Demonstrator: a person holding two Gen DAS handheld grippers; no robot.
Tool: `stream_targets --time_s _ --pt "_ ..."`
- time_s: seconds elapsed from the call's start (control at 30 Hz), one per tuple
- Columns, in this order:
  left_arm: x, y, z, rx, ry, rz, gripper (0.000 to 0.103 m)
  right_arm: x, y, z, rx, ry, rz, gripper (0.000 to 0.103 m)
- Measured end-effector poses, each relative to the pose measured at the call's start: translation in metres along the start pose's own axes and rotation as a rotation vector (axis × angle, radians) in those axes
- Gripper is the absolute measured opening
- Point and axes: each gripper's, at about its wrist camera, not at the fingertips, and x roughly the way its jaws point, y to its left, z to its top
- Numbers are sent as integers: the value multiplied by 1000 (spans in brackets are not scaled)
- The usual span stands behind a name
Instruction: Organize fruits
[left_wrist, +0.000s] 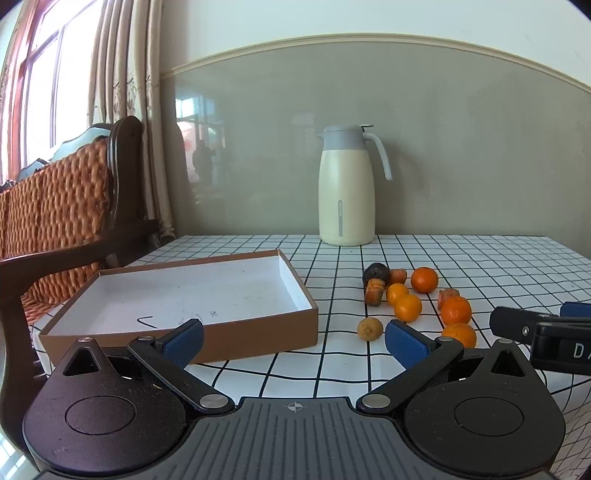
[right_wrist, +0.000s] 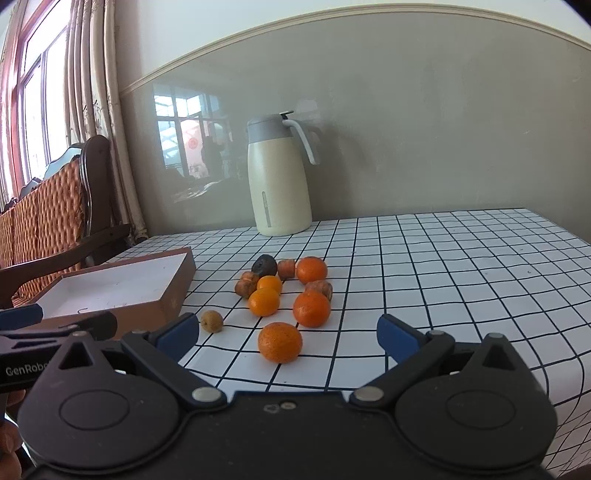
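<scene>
Several oranges lie loose on the checked tablecloth; the nearest orange (right_wrist: 279, 342) sits just ahead of my right gripper (right_wrist: 288, 334), which is open and holds nothing. Behind it are more oranges (right_wrist: 311, 308), brown dried fruits (right_wrist: 246, 283), a dark fruit (right_wrist: 264, 265) and a small tan fruit (right_wrist: 212, 320). An empty brown cardboard box (left_wrist: 192, 295) with a white inside lies left of the fruit. My left gripper (left_wrist: 294, 336) hovers open at the box's near right corner, with the tan fruit (left_wrist: 369, 328) between its fingers' line of sight. The right gripper's finger (left_wrist: 517, 321) shows at the right edge.
A cream thermos jug (left_wrist: 347, 188) with a grey lid stands at the back against the wall. A wooden chair (left_wrist: 66, 206) with an orange woven cushion is left of the table, beside curtains. The table's right edge (right_wrist: 576, 236) drops off.
</scene>
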Motion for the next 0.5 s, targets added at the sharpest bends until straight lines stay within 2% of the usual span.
stream_targets --time_s 0.3,0.5 --pt "0 -1 0 12 1 -23 103 1 -1 1 -9 3 -15 97" --pt "1 -5 -1 20 -1 -43 103 4 -4 3 12 36 -6 97"
